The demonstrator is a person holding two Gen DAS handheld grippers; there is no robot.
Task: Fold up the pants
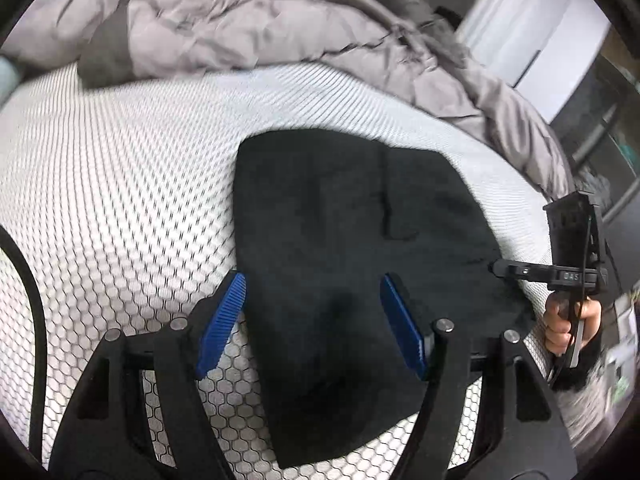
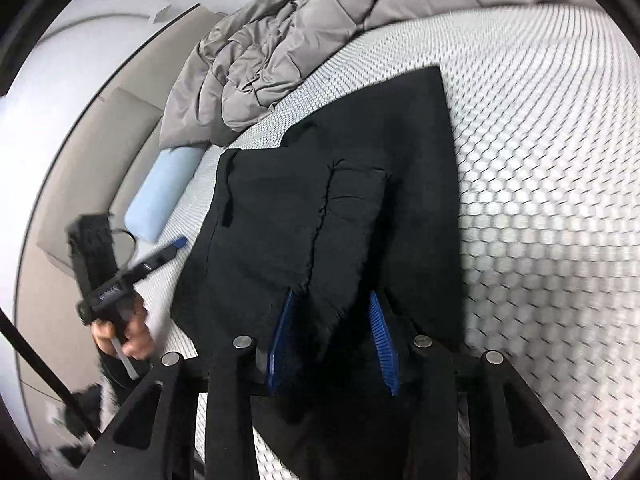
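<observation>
pants (image 1: 344, 240): black, folded flat on the honeycomb mattress (image 1: 120, 184)
right gripper (image 2: 332, 304): partly parted over the near edge, cloth between the pads, grip unclear
left gripper (image 1: 312, 284): wide apart, holding nothing, above the pants
duvet (image 1: 240, 20): grey, bunched behind

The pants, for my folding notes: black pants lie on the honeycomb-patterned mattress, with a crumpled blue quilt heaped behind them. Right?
Not quite: the quilt heaped behind the black pants is grey, not blue, as the right wrist view shows. The rest holds: the pants lie on the honeycomb-patterned mattress.
</observation>
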